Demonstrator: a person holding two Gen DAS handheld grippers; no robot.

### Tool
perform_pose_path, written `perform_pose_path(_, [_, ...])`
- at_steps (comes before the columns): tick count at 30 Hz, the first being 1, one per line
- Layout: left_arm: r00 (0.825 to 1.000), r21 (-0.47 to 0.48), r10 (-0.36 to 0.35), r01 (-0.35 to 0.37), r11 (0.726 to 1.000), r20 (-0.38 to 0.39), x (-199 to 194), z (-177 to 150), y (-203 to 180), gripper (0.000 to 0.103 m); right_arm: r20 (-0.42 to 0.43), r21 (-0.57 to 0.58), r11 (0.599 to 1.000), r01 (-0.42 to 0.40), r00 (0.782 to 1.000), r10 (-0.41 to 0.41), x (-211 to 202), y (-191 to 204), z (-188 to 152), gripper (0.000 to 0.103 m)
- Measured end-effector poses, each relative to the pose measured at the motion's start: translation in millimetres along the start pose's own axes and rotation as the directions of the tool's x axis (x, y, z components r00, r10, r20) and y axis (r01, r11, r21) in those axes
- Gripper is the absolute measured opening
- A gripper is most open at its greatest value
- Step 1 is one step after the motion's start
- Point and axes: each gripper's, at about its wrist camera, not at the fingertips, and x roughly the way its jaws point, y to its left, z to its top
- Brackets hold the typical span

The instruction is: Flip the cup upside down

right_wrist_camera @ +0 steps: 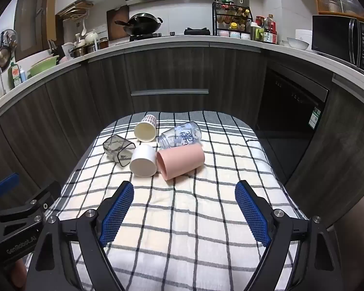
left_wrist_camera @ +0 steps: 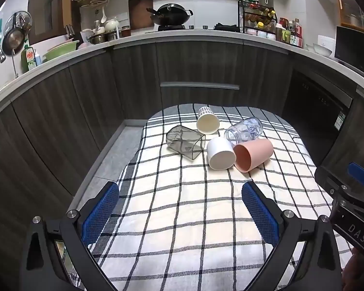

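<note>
two grippers, i'm holding my left gripper [left_wrist_camera: 179, 208] and right gripper [right_wrist_camera: 184, 208] low over the checked cloth [right_wrist_camera: 182, 230], jaws spread wide and gripping nothing, lining up. five cups are lying tipped in a cluster beyond: pink cup [right_wrist_camera: 182, 160], white cup [right_wrist_camera: 143, 161], grey tumbler [right_wrist_camera: 117, 149], clear glass [right_wrist_camera: 182, 135], cream paper cup [right_wrist_camera: 145, 129].

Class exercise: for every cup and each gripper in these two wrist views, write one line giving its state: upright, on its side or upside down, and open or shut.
pink cup: on its side, mouth toward the cameras.
white cup: on its side, touching the pink cup.
grey square cup: on its side.
paper cup: on its side.
clear glass: on its side.
left gripper: open, empty.
right gripper: open, empty.
</note>
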Motion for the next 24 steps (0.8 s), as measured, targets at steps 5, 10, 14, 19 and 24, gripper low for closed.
perform_pose_path(5, [1.000,-0.021,-0.007,0.008,1.000,0.008,-3.6,-3.5,8.0,0.103,0.000,0.000,1.000,-0.001,1.000,0.001,-1.2,-0.6,0.4,0.085])
perform_pose_path(10, [1.000,-0.007,0.002,-0.003,1.000,-0.005,-2.6,-0.5,3.5,0.103,0.003,-0.001,1.000,-0.001,1.000,0.001,-2.2,-0.9,0.8,0.085])
perform_pose_path(14, [1.000,-0.007,0.002,-0.002,1.000,-0.002,-3.0,-0.8,3.3,0.103,0.006,0.000,1.000,-0.002,1.000,0.002,-1.0,1.2,-2.2,0.085])
perform_pose_path(19, [1.000,-0.006,0.003,-0.002,1.000,0.000,-6.2,1.4,3.2,0.103,0.005,0.000,1.000,-0.003,1.000,0.003,-1.4,-1.6,0.9,0.085])
perform_pose_path(24, [1.000,-0.008,0.001,-0.001,1.000,0.001,-6.1,1.1,3.3,0.103,0.009,0.000,1.000,-0.002,1.000,0.002,-3.6,-1.6,1.4,0.085])
